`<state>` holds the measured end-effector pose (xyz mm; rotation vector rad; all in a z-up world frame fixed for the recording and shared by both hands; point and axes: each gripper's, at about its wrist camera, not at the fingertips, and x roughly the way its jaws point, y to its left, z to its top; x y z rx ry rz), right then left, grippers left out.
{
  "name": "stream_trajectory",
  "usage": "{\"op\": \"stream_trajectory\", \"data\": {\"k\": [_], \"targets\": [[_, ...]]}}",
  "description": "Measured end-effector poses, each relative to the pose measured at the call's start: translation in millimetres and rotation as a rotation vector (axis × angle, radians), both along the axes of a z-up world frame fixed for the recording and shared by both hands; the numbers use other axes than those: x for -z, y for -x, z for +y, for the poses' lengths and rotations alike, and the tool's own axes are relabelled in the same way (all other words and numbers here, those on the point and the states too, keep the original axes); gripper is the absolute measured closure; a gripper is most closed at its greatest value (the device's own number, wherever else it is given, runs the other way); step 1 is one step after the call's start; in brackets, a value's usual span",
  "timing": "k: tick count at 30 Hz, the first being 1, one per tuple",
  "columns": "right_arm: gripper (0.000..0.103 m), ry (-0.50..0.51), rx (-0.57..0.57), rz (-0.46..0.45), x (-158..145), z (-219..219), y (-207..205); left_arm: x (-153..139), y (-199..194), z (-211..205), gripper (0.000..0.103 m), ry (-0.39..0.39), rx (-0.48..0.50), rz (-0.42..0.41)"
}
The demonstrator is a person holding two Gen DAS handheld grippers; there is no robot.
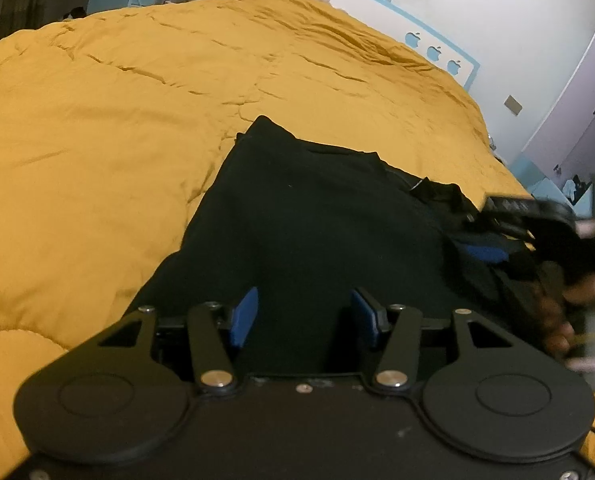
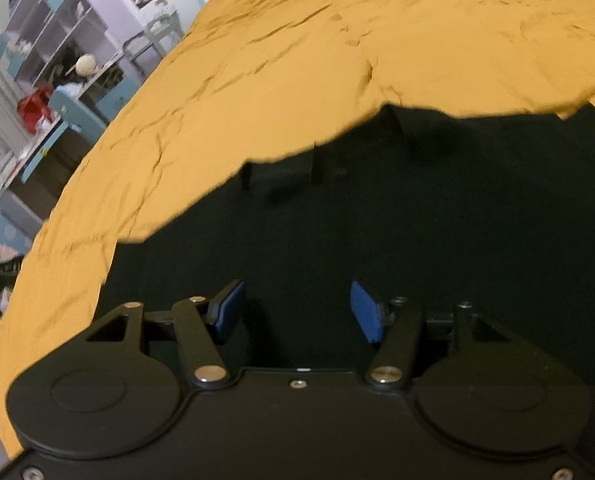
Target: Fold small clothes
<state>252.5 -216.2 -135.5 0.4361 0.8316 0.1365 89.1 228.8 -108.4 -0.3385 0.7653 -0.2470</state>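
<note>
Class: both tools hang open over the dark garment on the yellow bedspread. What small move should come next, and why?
Probably lower the left tool onto the garment and close on its near edge. Its jaws stand apart with only flat cloth beneath them, nothing pinched. The right tool is open too, so no fold can begin until an edge is gripped off the bedspread.

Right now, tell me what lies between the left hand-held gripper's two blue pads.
Only the black garment, lying under the open left hand-held gripper on the yellow bedspread; the pads do not press it. The left wrist view shows this.

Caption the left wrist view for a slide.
Open left hand-held gripper above a dark fabric garment on a mustard-yellow quilted bedspread.
</note>
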Motion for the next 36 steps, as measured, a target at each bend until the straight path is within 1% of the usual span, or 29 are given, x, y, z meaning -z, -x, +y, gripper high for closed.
{"op": "stream_trajectory", "data": {"k": [3, 6, 9, 14, 17, 18, 21, 26, 28, 31, 32, 33, 36], "targets": [[0.045, 0.032, -0.012, -0.013, -1, 2, 31, -1, 1, -2, 0.047, -0.007, 0.003, 0.000], [0.045, 0.028, -0.020, -0.017, -4, 2, 59, -2, 1, -1, 0.047, 0.002, 0.002, 0.003], [0.044, 0.016, -0.039, 0.009, -6, 1, 83, -3, 1, -1, 0.047, 0.002, 0.011, 0.011], [0.044, 0.040, -0.065, -0.003, -12, 2, 131, -6, 5, 2, 0.047, -0.001, 0.039, 0.026], [0.043, 0.020, -0.076, 0.036, -6, 3, 151, -8, 9, 2, 0.047, -0.020, 0.055, 0.030], [0.043, 0.035, -0.082, 0.013, -4, 5, 158, -8, 11, 2, 0.047, -0.025, 0.061, 0.030], [0.043, 0.090, -0.100, -0.045, 3, 12, 167, -4, 19, 5, 0.047, -0.018, 0.069, 0.023], [0.040, 0.104, -0.081, -0.065, 9, 17, 170, 3, 21, 6, 0.047, -0.015, 0.078, 0.007], [0.040, 0.133, -0.089, -0.069, 7, 21, 169, 2, 18, 9, 0.047, 0.011, 0.074, 0.017], [0.038, 0.210, -0.100, -0.096, -6, 34, 174, -11, 16, 21, 0.047, 0.082, 0.093, 0.029], [0.038, 0.247, -0.120, -0.114, -11, 43, 175, -16, 15, 27, 0.047, 0.101, 0.088, 0.025], [0.038, 0.277, -0.161, -0.148, -18, 55, 177, -22, 14, 34, 0.047, 0.103, 0.073, 0.022], [0.038, 0.334, -0.285, -0.224, -26, 90, 181, -33, 8, 56, 0.047, 0.066, 0.019, 0.026]]}}
